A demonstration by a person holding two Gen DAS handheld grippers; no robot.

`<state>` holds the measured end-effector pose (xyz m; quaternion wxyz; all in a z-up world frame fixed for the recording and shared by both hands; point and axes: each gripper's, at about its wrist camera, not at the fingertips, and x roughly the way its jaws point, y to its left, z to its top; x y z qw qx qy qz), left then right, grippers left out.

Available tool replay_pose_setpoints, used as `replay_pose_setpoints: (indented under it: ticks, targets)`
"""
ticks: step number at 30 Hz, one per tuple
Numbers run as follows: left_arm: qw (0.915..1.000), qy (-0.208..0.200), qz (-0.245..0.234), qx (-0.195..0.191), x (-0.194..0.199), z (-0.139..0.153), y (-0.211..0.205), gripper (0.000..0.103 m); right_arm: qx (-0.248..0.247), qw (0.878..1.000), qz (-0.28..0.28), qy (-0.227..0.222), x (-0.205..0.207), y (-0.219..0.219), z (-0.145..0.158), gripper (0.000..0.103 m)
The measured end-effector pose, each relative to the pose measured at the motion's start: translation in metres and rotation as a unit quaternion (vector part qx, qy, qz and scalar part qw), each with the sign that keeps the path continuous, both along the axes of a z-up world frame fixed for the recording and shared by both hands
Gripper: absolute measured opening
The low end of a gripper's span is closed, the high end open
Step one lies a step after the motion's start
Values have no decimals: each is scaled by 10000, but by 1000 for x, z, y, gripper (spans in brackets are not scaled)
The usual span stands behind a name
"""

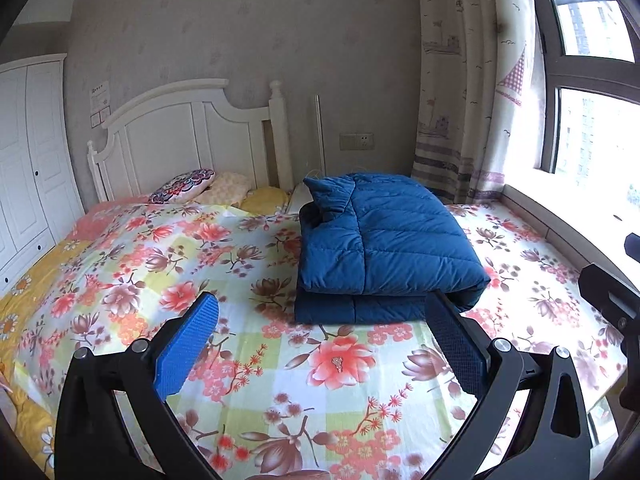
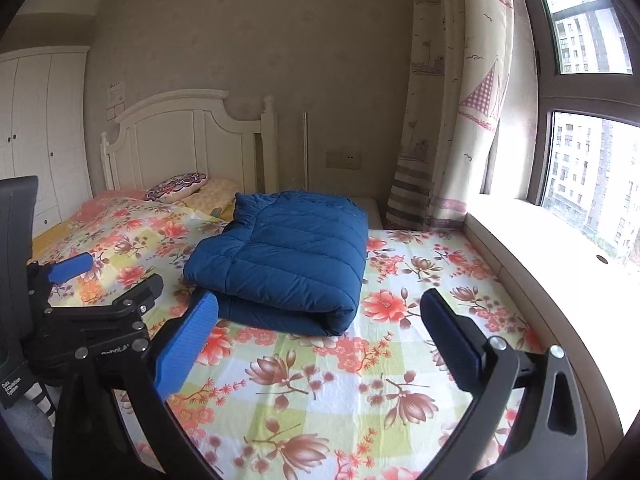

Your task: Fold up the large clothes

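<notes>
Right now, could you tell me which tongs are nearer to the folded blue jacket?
Left, narrowly. The left tongs sit open at the blue jacket's near edge, one finger overlapping it; the right tongs hang open, slightly short of it.

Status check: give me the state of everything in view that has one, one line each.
Blue quilted down jacket: folded into a bundle, lying on the floral bedsheet.
Left gripper: open, empty, short of the jacket.
Right gripper: open, empty.
White wardrobe doors: closed.
Patterned curtain: drawn aside.
</notes>
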<state>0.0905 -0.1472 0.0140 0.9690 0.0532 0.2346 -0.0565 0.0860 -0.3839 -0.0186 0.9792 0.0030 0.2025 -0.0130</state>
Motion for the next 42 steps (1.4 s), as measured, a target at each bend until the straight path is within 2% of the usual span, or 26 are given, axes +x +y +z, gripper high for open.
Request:
replay_pose_setpoints:
  ticks: [10, 42]
  targets:
    - [9999, -74, -78, 3, -12, 9, -6, 99, 3, 9999, -118, -23, -19, -12, 12, 100]
    - [9999, -94, -47, -59, -20, 17, -9, 99, -52, 10000, 12, -21, -23, -11, 16, 100]
